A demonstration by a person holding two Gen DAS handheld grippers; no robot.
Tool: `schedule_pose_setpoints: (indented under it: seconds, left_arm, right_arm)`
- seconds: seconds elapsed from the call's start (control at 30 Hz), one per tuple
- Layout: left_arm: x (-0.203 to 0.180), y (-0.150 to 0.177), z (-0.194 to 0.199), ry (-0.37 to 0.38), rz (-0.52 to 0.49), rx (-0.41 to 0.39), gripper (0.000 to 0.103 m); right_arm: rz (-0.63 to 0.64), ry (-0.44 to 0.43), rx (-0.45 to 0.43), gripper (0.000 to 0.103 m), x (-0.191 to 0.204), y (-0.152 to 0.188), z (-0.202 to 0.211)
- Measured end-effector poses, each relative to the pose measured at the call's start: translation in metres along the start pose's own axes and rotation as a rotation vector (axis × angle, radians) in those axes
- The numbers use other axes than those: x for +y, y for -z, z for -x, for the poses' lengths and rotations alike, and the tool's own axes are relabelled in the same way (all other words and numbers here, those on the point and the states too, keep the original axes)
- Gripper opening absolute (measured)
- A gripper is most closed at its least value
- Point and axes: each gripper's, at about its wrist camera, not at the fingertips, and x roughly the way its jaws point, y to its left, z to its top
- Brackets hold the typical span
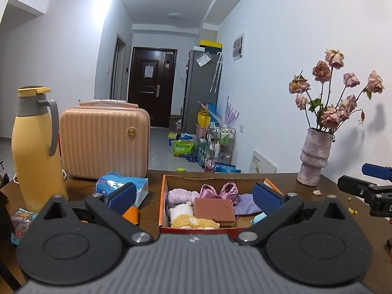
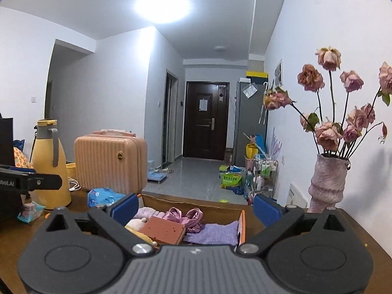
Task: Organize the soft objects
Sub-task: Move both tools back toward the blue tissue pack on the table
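Note:
An orange cardboard box (image 1: 163, 201) lies on the dark table just beyond both grippers. It holds a brown sponge block (image 1: 214, 208), a yellow-and-white plush toy (image 1: 193, 219), pink satin bows (image 1: 221, 191), a lilac fluffy piece (image 1: 181, 194) and a purple cloth (image 1: 246, 204). My left gripper (image 1: 194, 193) hovers in front of the box, open, with nothing between its blue pads. My right gripper (image 2: 195, 208) is also open and empty, facing the same box (image 2: 242, 227) from its near right side, over the sponge block (image 2: 165, 229) and purple cloth (image 2: 215, 232).
A yellow jug (image 1: 34, 152), a pink mini suitcase (image 1: 105, 142) and a blue tissue pack (image 1: 117, 183) stand to the left of the box. A vase of dried roses (image 1: 314, 159) sits at the right by the wall. Small wrapped packets lie at the near left.

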Motion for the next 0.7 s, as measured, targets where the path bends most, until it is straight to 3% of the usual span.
schedule_pose_setpoints:
  seconds: [0.33, 0.7]
  left_arm:
    - [0.002, 0.03, 0.053, 0.031, -0.012, -0.029, 0.103]
    - [0.005, 0.113, 0.14, 0.028, -0.038, -0.02, 0.103]
  right_arm:
    - [-0.034, -0.006, -0.051, 0.101, 0.008, 0.018, 0.051]
    - [-0.037, -0.02, 0.029, 0.102, 0.039, 0.101, 0.136]
